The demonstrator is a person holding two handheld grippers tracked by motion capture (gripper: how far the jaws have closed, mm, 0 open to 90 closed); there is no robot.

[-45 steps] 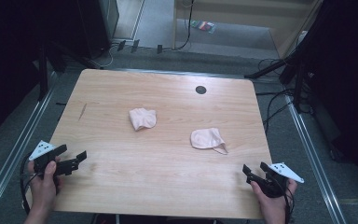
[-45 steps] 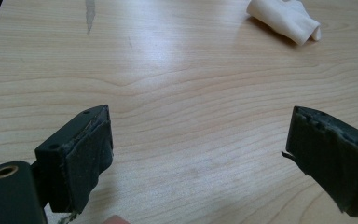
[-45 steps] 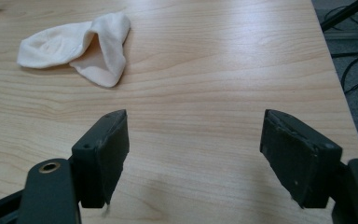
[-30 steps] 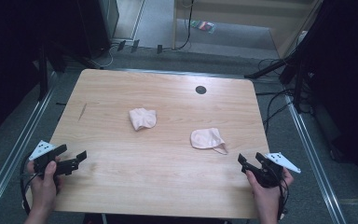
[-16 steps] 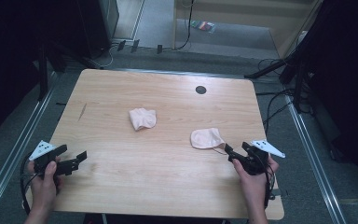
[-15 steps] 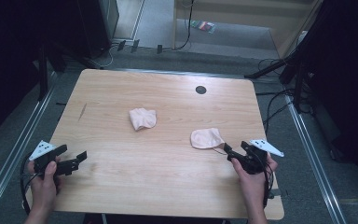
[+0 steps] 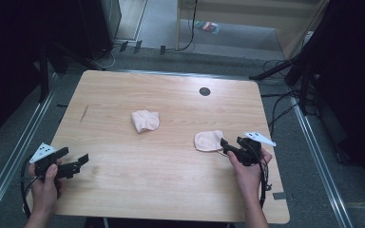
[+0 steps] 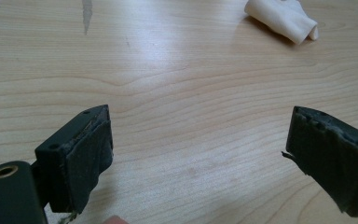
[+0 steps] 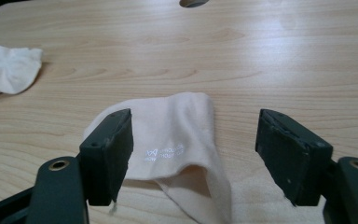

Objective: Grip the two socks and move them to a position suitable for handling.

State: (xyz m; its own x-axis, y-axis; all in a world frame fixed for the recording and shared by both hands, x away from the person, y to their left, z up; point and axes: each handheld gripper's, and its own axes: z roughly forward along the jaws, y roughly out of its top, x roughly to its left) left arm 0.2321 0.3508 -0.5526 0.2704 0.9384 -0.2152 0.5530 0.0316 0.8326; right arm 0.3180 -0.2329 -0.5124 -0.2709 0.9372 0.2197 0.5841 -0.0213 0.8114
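Two pale pink socks lie on the wooden table. One crumpled sock sits near the middle, also in the left gripper view and the right gripper view. The other sock lies flatter at the right, with small white print. My right gripper is right at this sock's near edge, open. Its jaws have just been closing a little, and the sock lies between them untouched by the pads. My left gripper rests open at the front left, over bare wood.
A round cable hole sits near the table's far edge. A dark streak marks the wood at the left. Metal rails run along both sides of the table, with cables and black stands on the floor beyond.
My right gripper has moved from the front right corner up and left to the flat sock's edge. The left gripper and both socks have stayed put.
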